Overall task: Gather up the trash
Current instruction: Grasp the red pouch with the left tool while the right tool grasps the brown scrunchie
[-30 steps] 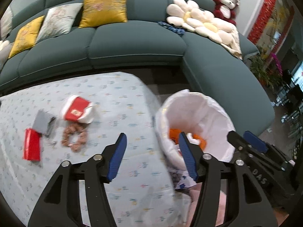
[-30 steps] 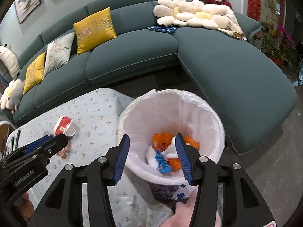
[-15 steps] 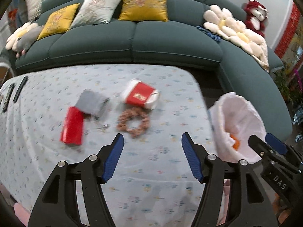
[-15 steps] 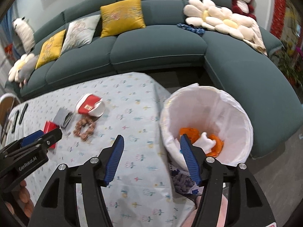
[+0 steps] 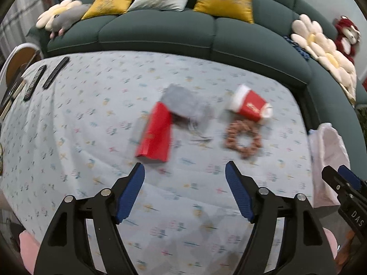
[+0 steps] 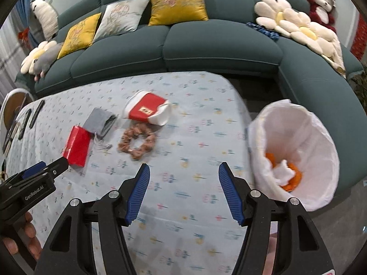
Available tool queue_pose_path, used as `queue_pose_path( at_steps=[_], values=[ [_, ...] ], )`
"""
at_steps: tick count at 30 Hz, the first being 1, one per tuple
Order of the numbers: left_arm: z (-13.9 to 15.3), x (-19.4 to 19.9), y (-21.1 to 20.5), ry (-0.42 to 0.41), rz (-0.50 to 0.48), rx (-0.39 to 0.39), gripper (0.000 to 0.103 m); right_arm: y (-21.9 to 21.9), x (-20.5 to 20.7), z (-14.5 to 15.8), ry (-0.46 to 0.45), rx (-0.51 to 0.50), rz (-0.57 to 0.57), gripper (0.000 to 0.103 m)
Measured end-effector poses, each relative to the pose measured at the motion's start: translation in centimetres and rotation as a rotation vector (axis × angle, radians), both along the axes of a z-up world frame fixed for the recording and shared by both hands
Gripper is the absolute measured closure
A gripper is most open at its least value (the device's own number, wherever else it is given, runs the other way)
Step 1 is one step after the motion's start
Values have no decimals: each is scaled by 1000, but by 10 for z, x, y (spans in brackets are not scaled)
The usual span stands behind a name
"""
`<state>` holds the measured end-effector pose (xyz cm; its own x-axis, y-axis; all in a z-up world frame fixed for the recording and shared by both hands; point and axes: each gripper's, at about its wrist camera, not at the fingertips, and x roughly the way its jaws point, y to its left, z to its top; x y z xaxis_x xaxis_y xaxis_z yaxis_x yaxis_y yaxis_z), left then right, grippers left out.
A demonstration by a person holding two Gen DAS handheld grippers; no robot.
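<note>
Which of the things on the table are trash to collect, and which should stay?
Likely trash: red cup, red packet, grey packet; all go into the bin.
Likely stays: scrunchie, remotes, sofa cushions.

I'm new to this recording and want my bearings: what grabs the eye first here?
A cluster of litter lies mid-table on the floral cloth: a tipped red paper cup, a red packet, a grey pouch and a pink scrunchie. Off the table's right end stands a white-lined bin holding orange scraps.
</note>
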<state>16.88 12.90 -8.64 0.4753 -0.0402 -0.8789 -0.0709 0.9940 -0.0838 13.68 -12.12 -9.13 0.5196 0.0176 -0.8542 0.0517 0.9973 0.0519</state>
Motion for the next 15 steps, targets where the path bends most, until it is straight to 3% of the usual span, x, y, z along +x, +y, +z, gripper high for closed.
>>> queue_pose_path(
  at_steps=[7, 15],
  values=[
    [-19, 20, 35, 42, 35, 3, 34, 35, 31, -23, 47, -7, 33, 43],
    [-43, 46, 44, 90, 41, -26, 34, 55, 74, -51, 102, -25, 32, 43]
  ],
)
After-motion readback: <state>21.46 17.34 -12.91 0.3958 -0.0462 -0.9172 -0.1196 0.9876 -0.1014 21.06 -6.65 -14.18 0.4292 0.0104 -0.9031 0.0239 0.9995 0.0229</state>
